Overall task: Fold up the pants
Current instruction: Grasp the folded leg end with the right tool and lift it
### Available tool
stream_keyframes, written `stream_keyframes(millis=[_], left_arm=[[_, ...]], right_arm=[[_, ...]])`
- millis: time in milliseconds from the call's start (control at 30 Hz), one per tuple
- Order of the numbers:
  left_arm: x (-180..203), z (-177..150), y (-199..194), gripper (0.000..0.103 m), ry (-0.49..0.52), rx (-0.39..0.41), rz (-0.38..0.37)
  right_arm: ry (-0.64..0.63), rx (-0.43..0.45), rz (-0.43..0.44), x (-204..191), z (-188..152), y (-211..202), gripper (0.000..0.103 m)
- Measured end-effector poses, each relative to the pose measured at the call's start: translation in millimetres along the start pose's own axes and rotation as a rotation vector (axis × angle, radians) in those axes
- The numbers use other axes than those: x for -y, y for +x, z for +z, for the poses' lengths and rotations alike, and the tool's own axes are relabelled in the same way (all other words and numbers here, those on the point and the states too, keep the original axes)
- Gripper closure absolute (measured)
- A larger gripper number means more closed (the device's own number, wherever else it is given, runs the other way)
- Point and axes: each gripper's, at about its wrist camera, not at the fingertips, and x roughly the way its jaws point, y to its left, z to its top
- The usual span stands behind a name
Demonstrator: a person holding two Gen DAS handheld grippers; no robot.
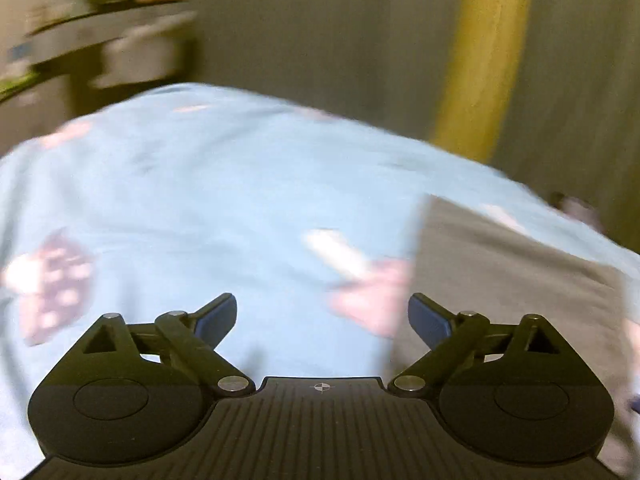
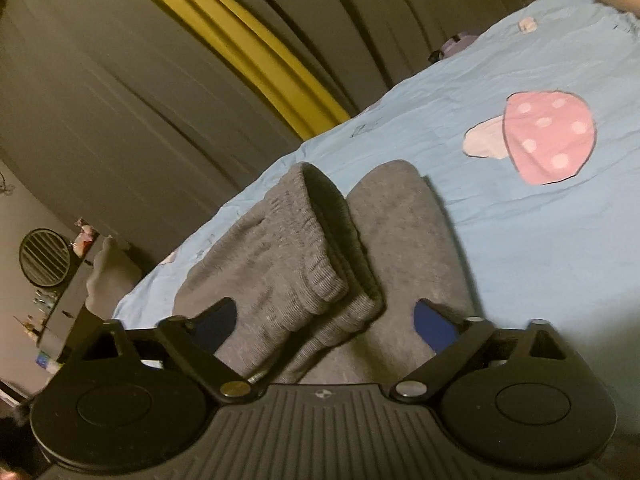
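Note:
The grey pants point(image 2: 304, 248) lie folded on a light blue bedsheet point(image 2: 520, 240), ribbed cuffs on top. My right gripper point(image 2: 324, 320) is open, its blue-padded fingers on either side of the cuff end, just above the cloth. In the left wrist view, which is blurred by motion, the pants point(image 1: 500, 300) show as a grey patch at the right. My left gripper point(image 1: 322, 320) is open and empty above the sheet point(image 1: 220, 200), just left of the pants' edge.
The sheet has pink mushroom prints point(image 2: 548, 136). A grey curtain with a yellow stripe point(image 2: 248, 36) hangs behind the bed. A dresser with small items point(image 2: 60, 280) stands at the left. A small purple object point(image 2: 456, 46) sits at the bed's far edge.

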Motion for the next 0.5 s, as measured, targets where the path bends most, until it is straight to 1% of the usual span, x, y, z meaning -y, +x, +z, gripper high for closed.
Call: stream_keyframes(millis=[33, 67, 133, 167, 200, 267, 300, 400, 433, 467, 500], left_arm=[[-9, -2, 7, 0.007, -0.028, -0.013, 0.037], [-21, -2, 17, 0.007, -0.087, -0.065, 0.053], [-36, -5, 34, 0.007, -0.199, -0.143, 0.005], [-41, -6, 40, 0.007, -0.246, -0.173, -0.006], [-43, -6, 44, 0.007, -0.265, -0.19, -0.011], [-39, -8, 48, 0.007, -0.242, -0.199, -0.027], [-41, -13, 49, 0.007, -0.219, -0.201, -0.028], [-31, -13, 54, 0.007, -0.166, -0.214, -0.039], [-29, -13, 55, 0.007, -0.16, -0.218, -0.044], [-27, -13, 57, 0.007, -0.156, -0.22, -0.046], [-27, -14, 58, 0.007, -0.153, -0.224, -0.047]], right_arm=[[0.013, -0.009, 0.006, 1, 2, 3, 0.023], [0.029, -0.024, 0.008, 3, 4, 7, 0.023], [0.064, -0.067, -0.001, 10, 11, 20, 0.023], [0.097, -0.093, 0.005, 15, 14, 28, 0.023], [0.126, -0.118, 0.017, 20, 16, 35, 0.023], [0.192, -0.141, 0.043, 29, 20, 46, 0.02], [0.214, -0.149, 0.062, 31, 21, 50, 0.014], [0.233, -0.158, 0.094, 31, 23, 61, 0.014], [0.226, -0.158, 0.102, 29, 23, 64, 0.019], [0.214, -0.159, 0.091, 27, 21, 65, 0.023], [0.197, -0.159, 0.082, 25, 20, 65, 0.035]])
